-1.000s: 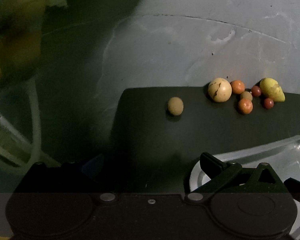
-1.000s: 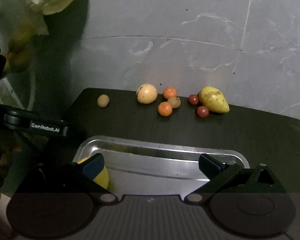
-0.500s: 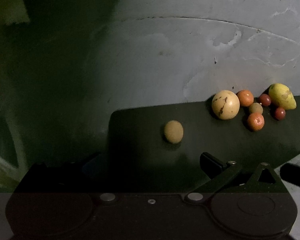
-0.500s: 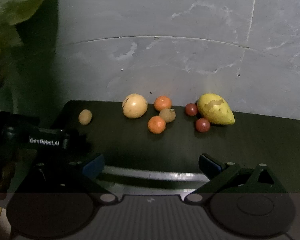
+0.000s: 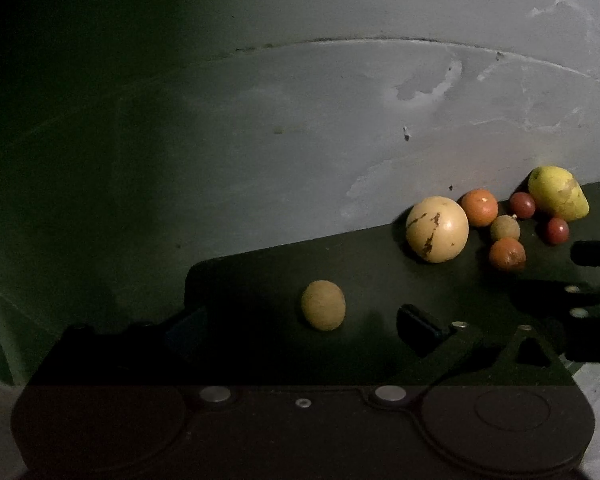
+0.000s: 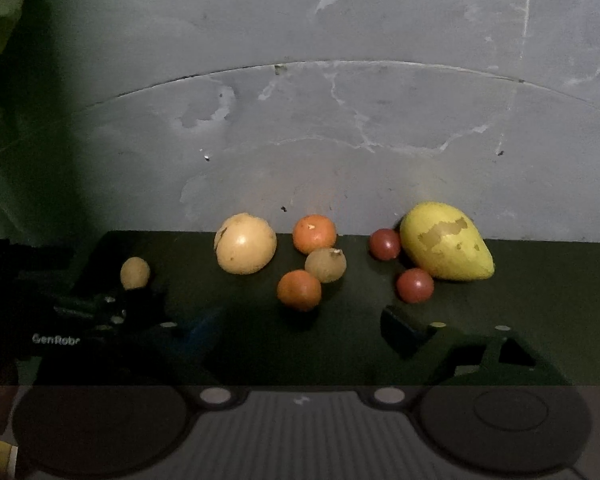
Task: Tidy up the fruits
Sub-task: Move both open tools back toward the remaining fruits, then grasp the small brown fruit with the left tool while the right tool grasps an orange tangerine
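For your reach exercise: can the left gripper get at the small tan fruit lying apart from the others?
Probably yes: the small tan fruit lies alone straight ahead of the open left gripper, with nothing between.

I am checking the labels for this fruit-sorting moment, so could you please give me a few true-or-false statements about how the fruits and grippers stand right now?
1. The small tan round fruit lies apart from the other fruits, ahead of the open left gripper. True.
2. The right gripper is shut on an orange fruit. False: it is open and empty; the nearer small orange round fruit lies on the dark table ahead of it.
3. The yellow-green pear-shaped fruit has two small dark red round fruits beside it. True.
4. The large pale yellow round fruit sits in a metal tray. False: it rests on the table.
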A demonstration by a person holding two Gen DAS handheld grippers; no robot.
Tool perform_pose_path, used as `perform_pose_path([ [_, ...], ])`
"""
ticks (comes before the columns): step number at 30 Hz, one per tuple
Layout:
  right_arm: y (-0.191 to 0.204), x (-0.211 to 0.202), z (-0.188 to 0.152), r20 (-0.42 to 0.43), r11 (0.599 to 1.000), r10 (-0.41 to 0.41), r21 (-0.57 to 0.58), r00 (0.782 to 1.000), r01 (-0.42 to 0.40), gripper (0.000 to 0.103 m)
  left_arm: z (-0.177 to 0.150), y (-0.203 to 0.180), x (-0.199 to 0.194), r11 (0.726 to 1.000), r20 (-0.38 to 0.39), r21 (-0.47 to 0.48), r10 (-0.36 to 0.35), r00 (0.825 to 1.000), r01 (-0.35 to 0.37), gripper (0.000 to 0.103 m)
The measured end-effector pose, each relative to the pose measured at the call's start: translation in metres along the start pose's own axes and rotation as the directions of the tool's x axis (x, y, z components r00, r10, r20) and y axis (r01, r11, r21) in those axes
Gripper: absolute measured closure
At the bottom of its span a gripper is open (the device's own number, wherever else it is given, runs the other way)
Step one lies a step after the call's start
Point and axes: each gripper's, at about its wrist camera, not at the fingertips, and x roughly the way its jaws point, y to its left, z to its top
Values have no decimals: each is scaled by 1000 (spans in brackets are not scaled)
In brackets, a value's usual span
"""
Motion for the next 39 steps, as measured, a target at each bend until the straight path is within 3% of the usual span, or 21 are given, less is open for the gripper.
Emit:
perform_pose_path([
  [13,5,20,4,-7,1000,-2,2,1000,2,34,1,-7,6,999,6,3,-37,999,37,19],
  [23,4,29,8,-13,1000,-22,13,1000,23,54,0,-3,3,999,7,-28,-47,999,47,46],
  [35,7,31,9,-22,999,-42,29,999,43,70,2,-5,7,997,-12,-40,-63,998,63,74],
  [38,7,32,8,-18,999,-39,32,999,39,71,2,-6,6,997,-14,-43,-70,997,70,75],
  [39,8,33,7,-7,997,-71,35,997,72,71,2,-7,5,997,-13,-43,-72,997,72,75],
])
